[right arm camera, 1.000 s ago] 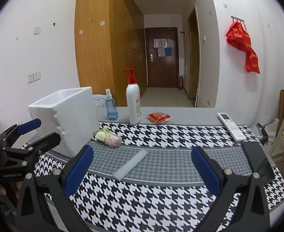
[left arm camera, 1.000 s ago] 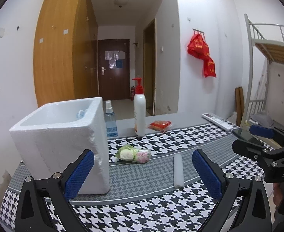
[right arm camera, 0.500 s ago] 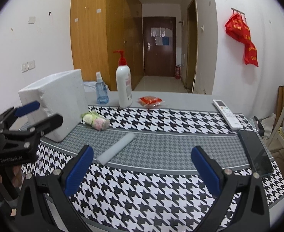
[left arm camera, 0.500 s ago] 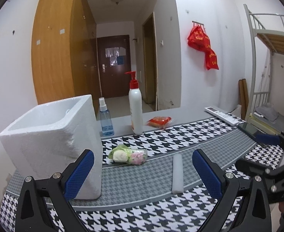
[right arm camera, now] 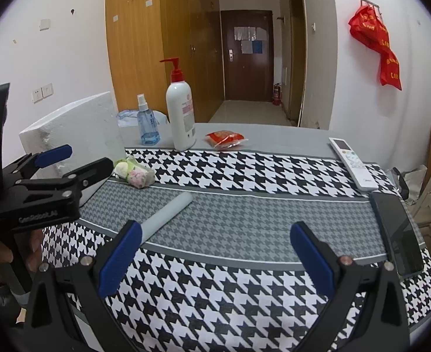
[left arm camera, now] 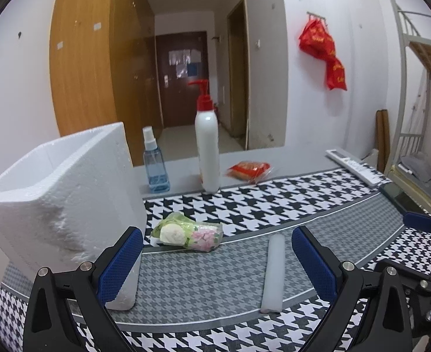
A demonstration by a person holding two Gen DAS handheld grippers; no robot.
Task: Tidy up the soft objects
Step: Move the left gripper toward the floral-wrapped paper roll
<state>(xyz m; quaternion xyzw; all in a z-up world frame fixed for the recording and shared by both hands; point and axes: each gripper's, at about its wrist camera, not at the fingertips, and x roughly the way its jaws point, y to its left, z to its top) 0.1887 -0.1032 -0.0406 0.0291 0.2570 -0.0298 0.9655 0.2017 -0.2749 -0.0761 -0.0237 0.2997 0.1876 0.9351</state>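
Note:
A white foam box stands at the table's left; it also shows in the right wrist view. A clear bag of soft green, white and pink items lies beside it, and shows in the right wrist view. A white foam stick lies on the grey cloth band, also seen in the right wrist view. My left gripper is open and empty, low over the cloth between bag and stick. My right gripper is open and empty, right of the stick.
A white pump bottle, a blue spray bottle and a red snack packet stand along the table's back. A remote and a dark phone lie at the right edge. A bunk bed stands right.
Both grippers have dropped lower and moved in toward the table. The bag and the stick now look closer. Nothing on the table has moved.

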